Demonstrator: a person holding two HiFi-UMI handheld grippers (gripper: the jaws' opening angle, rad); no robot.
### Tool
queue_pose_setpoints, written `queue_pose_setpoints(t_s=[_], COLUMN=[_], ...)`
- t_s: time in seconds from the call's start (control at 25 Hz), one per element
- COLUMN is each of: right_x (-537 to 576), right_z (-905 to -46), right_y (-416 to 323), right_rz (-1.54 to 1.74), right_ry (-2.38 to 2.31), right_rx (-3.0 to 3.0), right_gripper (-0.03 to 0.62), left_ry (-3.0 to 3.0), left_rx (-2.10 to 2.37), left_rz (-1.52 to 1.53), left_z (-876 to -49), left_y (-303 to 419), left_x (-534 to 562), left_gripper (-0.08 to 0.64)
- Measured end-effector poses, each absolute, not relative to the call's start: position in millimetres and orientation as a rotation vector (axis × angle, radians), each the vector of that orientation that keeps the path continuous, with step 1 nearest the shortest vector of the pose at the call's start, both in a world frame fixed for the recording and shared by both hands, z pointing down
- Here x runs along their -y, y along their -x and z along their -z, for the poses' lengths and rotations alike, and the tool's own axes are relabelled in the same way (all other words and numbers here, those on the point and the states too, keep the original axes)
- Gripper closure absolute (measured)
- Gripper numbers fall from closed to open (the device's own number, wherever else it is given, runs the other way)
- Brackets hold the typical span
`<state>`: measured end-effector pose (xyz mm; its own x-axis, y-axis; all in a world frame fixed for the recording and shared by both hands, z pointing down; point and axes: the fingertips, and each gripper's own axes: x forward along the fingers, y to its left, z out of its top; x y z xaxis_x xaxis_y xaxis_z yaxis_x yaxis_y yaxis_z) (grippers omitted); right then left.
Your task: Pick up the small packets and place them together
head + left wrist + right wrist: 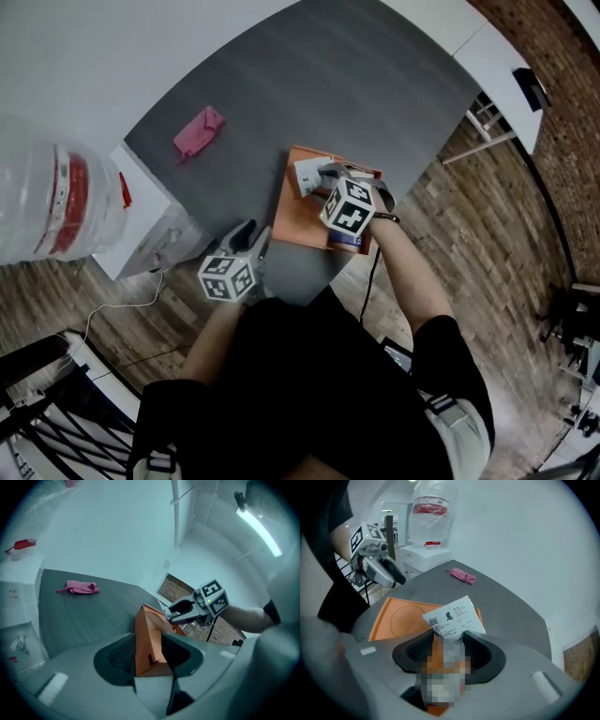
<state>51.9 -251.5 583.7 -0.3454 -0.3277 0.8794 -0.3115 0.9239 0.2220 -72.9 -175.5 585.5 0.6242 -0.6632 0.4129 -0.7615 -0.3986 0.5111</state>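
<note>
Dark grey table (375,84), orange tray (302,225) at its near edge, pink crumpled item (198,131) well apart

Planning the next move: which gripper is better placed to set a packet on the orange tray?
Right: the right gripper holds the white packet above the orange tray; the left gripper clamps the tray's edge.
</note>
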Motion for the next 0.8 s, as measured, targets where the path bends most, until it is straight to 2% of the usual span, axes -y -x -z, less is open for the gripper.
queue_pose_setpoints(t_s=[0.28,0.36,0.44,0.8], right_x=[267.0,270.1,272.7,271.4], right_z=[-592.0,-593.6,-592.9,-590.6], right_y=[-41.7,-41.2,-39.8,-46.7], right_rz=[-0.288,-0.289,-0.274,-0.254], right_ry=[-0.56,-0.58,-0.593,-0.614], right_rx=[1.945,1.932,1.932,1.917], right_gripper=[0.385,0.369,0.324,0.335], left_ry=[-2.136,-2.133,-2.131,-2.153], left_rx=[1.148,1.151,1.151,1.116], left_rz=[-0.172,-0.169,-0.167,-0.173], left_z=[-587.3,-587.7,-588.0,-586.1], left_y=[89.6,93.1,96.2,91.7], left_x=[174.2,174.5,175.0,180.2], left_gripper=[0.394,0.394,0.394,0.394])
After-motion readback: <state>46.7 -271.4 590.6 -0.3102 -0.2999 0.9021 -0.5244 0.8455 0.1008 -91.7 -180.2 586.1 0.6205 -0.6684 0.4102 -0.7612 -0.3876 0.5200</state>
